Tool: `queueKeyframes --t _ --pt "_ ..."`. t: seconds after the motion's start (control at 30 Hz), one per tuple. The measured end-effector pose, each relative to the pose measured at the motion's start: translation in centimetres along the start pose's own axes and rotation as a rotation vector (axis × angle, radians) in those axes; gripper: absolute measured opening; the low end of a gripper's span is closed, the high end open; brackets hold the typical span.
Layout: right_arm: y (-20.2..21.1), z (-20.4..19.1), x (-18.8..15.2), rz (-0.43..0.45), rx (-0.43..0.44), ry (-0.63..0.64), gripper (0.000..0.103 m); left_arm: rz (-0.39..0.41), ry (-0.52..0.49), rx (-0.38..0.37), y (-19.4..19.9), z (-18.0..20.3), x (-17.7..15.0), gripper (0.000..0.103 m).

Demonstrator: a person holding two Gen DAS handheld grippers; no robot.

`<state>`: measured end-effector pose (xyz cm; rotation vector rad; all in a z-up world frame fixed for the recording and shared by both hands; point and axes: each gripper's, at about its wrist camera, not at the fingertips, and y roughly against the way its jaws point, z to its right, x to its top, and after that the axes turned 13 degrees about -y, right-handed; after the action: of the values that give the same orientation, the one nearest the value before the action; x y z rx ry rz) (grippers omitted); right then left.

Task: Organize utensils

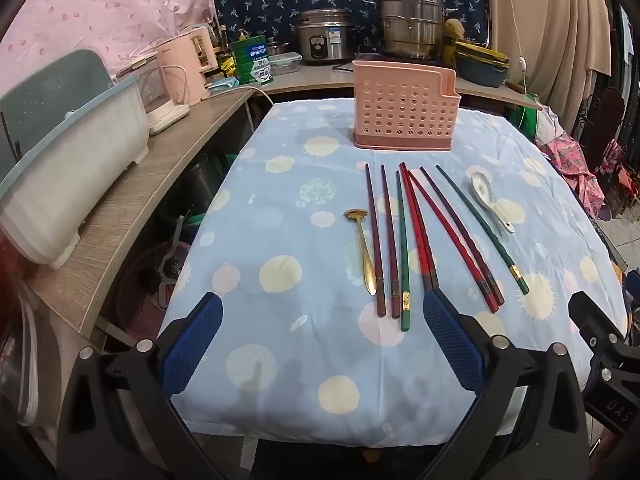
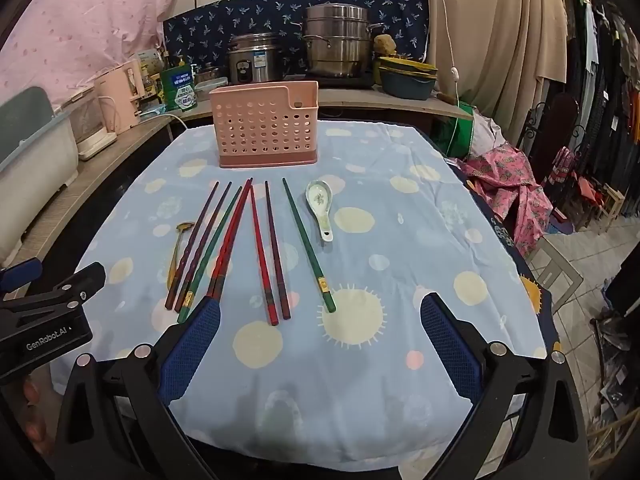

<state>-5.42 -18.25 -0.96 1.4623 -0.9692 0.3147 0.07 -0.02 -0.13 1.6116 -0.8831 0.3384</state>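
Eight chopsticks (image 2: 272, 252) lie side by side on a blue spotted tablecloth (image 2: 420, 280), just in front of a pink perforated utensil holder (image 2: 266, 128); tips point toward the holder, thick ends toward the camera. Colours: maroon, green, red, w/ one green stick set slightly apart on the right of the row. A gold metal spoon (image 1: 362, 248) lies touching the row's left edge, further from the holder than the stick tips. A white ceramic soup spoon (image 2: 320, 206) lies right of the row, bowl end nearest the holder. Holder stands upright and looks empty.

Left gripper (image 1: 322, 340) and right gripper (image 2: 320, 340) both hover near the table edge, well short of the holder, jaws spread fully wide, nothing held. Both tilt downward.

Likely step: approach for a first pick. To do it well, take an outlying piece first, e.g. the lone green stick or the ceramic spoon, since the packed sticks are hard to separate. Grip near the thick end, lift, turn upright, drop in from above. Ceramic spoon may slip; close gently on the handle.
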Motion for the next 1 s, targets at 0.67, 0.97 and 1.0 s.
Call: queueKeyframes --t 0.67,0.97,1.0 --pt "0.3 0.4 0.2 0.01 -0.03 -0.01 0.096 0.009 -0.014 -0.012 0.5 0.5 0.4 0.096" --pt "0.2 0.0 0.1 0.006 -0.025 -0.005 0.096 0.003 -0.001 -0.009 0.4 0.2 0.3 0.096" --pt "0.2 0.0 0.0 0.006 -0.025 -0.006 0.096 0.004 0.0 -0.008 0.4 0.2 0.3 0.096"
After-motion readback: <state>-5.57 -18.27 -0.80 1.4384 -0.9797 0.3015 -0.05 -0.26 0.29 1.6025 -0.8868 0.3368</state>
